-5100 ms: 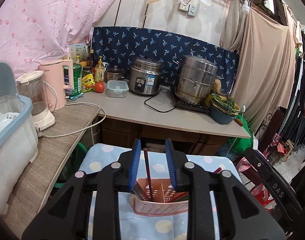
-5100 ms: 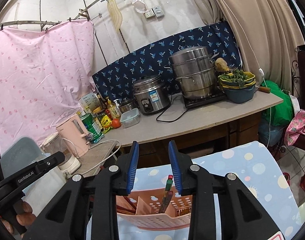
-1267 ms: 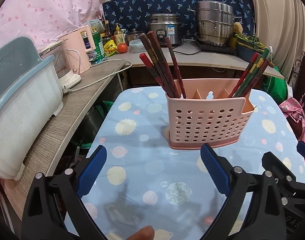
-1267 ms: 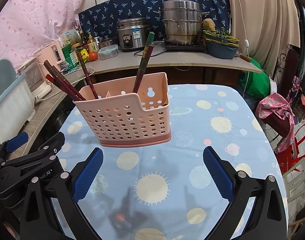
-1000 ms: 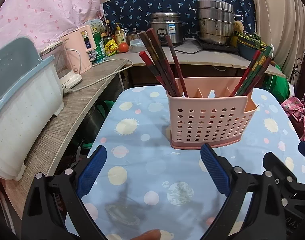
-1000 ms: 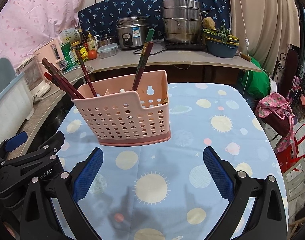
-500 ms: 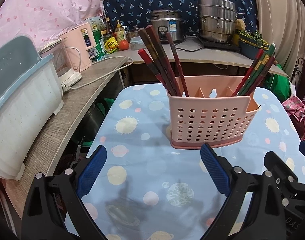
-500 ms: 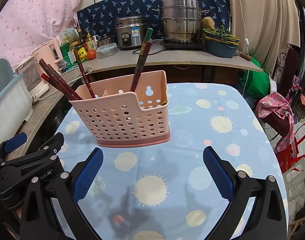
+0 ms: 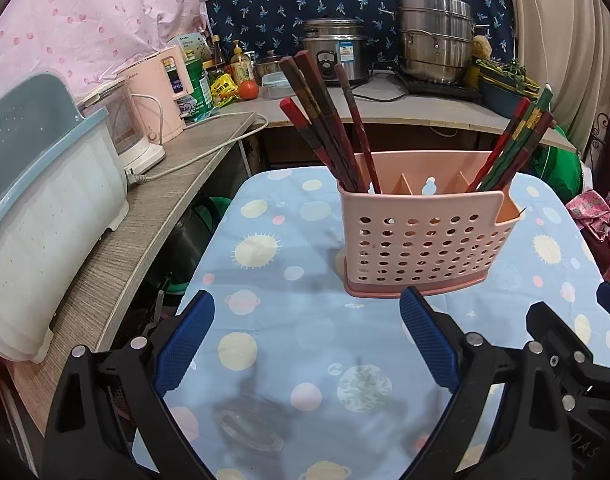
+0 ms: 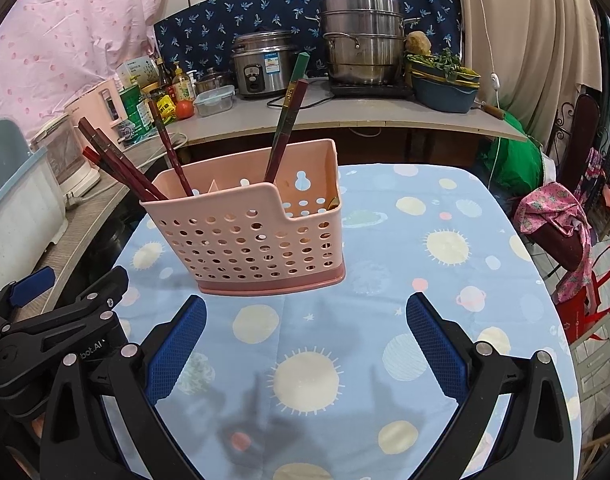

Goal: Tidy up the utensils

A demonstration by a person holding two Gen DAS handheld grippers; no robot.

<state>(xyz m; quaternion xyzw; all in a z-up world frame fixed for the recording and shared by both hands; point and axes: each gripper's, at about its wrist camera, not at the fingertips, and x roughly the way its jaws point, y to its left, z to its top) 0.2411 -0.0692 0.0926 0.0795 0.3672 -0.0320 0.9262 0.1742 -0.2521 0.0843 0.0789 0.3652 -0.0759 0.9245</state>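
Standing: one caddy (image 9: 425, 240), two chopstick bunches (image 9: 325, 120).

The left claw (image 9: 307, 338) is matte black moulded plastic with two broad arms, each tipped by a blue, finely cross-hatched rubber pad (image 9: 184, 342). Round silver screws stud the arms near the pads. The right claw (image 10: 305, 338) has the same black frame, blue textured pads (image 10: 435, 346) and silver screws. White lettering ending "bot.AI" marks the left claw's body in the right wrist view.
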